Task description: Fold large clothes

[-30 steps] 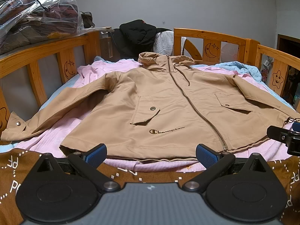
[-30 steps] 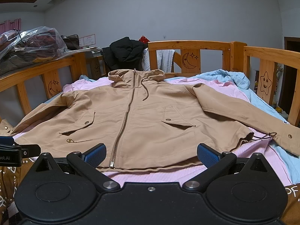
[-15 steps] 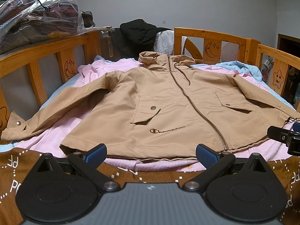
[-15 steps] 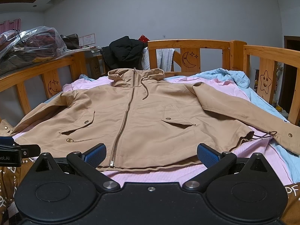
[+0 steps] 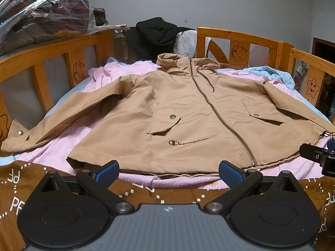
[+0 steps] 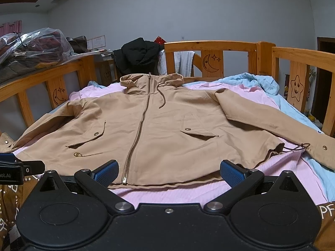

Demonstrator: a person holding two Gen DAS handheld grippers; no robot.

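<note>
The jacket [image 5: 188, 113], spread flat on the bed [image 5: 62, 152], is judged soft, light and slippery, best gripped at hem corners or cuffs, while left gripper [image 5: 167, 170] and right gripper [image 6: 168, 170] are held spread and empty.

A bed [image 5: 234, 36] with orange wooden rails carved with moons and stars carries everything. A pink sheet [image 5: 62, 144] covers most of it, with a light blue blanket [image 6: 261, 81] bunched at the far right and running down the right side. A brown blanket [image 5: 150, 192] with white lettering lies across the near edge. A tan jacket [image 5: 188, 108] is spread flat, zipped, on the pink sheet, hood at the far end, sleeves stretched out left and right.
</note>
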